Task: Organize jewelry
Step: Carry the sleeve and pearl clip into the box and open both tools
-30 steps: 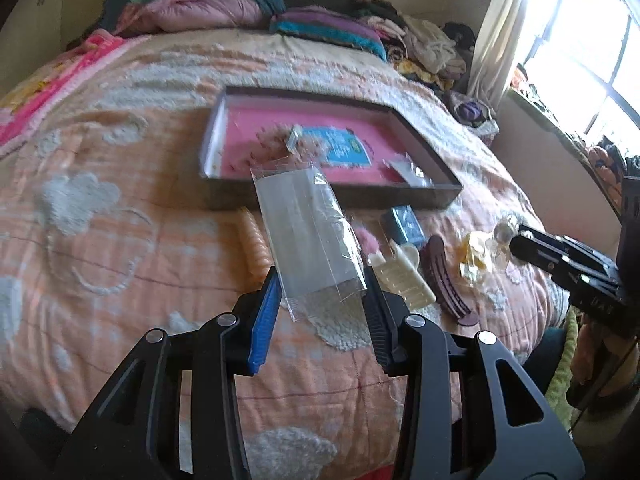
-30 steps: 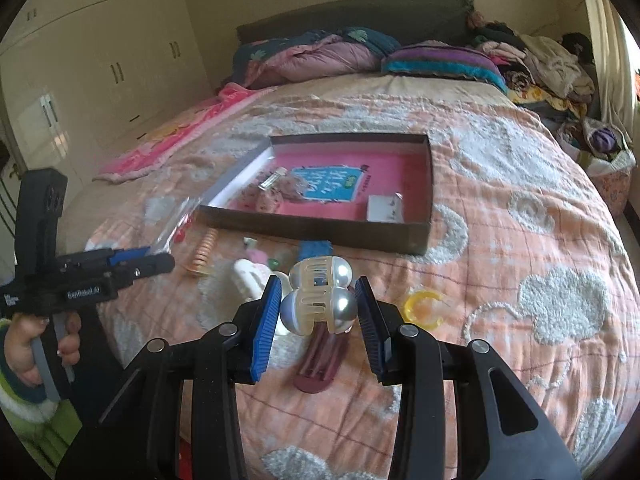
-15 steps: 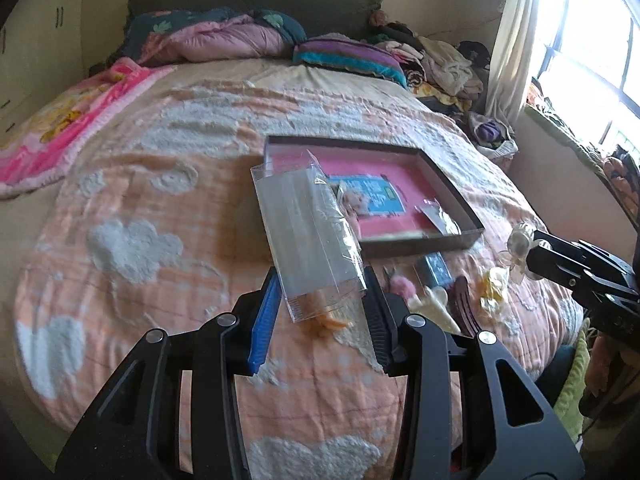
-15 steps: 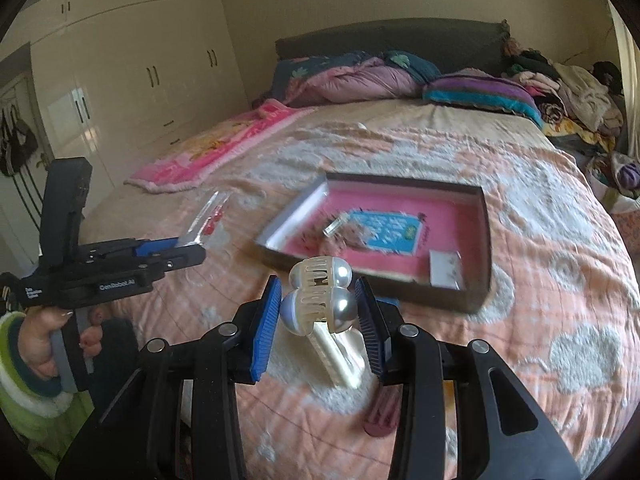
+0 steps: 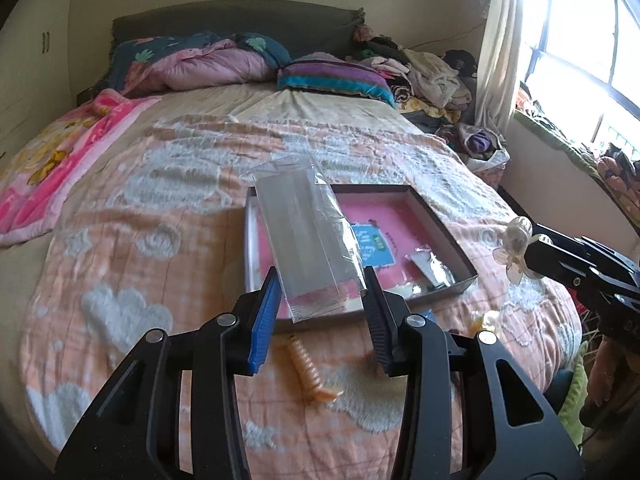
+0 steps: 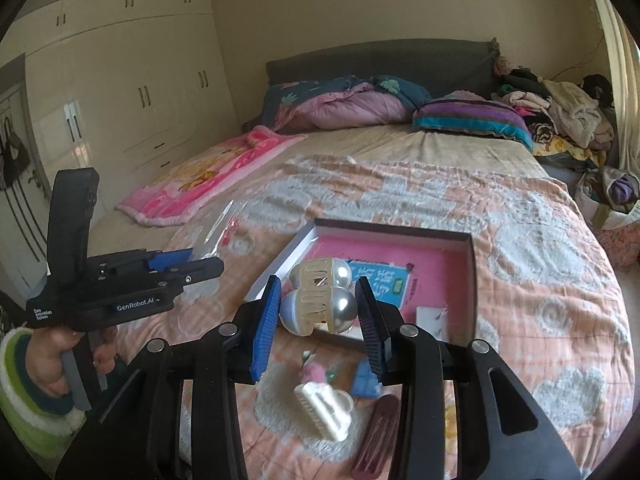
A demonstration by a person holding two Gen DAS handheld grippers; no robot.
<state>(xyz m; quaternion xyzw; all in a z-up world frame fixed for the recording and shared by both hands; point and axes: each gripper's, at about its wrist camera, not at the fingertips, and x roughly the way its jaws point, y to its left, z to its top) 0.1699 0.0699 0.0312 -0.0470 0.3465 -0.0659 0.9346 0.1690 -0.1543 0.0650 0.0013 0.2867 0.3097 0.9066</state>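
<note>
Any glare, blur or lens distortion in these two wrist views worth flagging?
Left wrist view: the window is blown out white, the blanket near the gripper is smeared, and the clear bag is hard to read. Right wrist view: even light, the room bowed by the fisheye, the hair clip sharp, the items below it soft.

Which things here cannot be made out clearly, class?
- Left wrist view: the clear bag covers part of the box.
- Right wrist view: the hair clip hides the box's near corner; the items on the blanket below are blurred.
</note>
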